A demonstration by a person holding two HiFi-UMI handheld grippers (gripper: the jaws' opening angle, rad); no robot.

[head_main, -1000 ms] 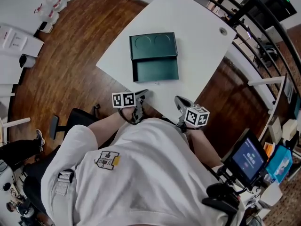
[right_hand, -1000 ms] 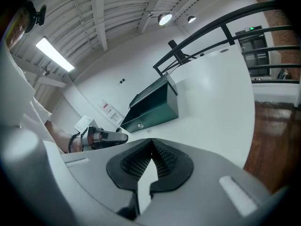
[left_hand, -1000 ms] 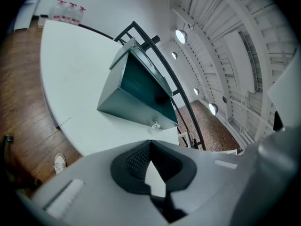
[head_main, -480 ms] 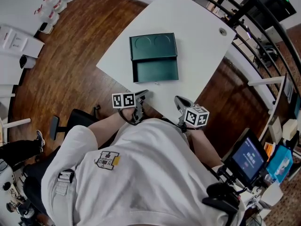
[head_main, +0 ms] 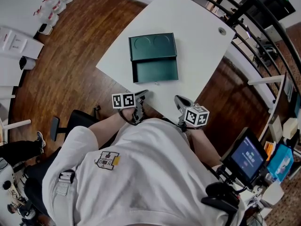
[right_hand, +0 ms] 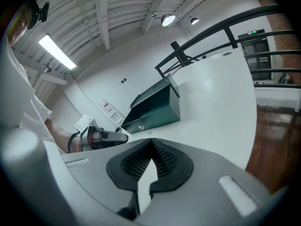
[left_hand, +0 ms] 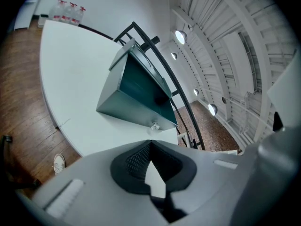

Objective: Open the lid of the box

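A dark green box [head_main: 155, 71] stands on the white table [head_main: 197, 41], its lid [head_main: 153, 45] swung open and lying back behind it. A small round knob shows on its front. My left gripper [head_main: 143, 94] and right gripper [head_main: 178, 100] hover at the table's near edge, short of the box and apart from it. Both are shut with nothing between the jaws. From the left gripper [left_hand: 150, 145] the box [left_hand: 136, 95] lies ahead. The right gripper [right_hand: 151, 144] sees the box [right_hand: 153, 109] ahead to the left, with the left gripper [right_hand: 106, 136] beside it.
A black railing [head_main: 244, 13] runs past the table's far right side. A screen on a stand [head_main: 247, 157] is at my right, a black chair [head_main: 70, 121] at my left. White shelves [head_main: 14, 41] and bottles [head_main: 56, 1] stand at the far left, over wooden floor.
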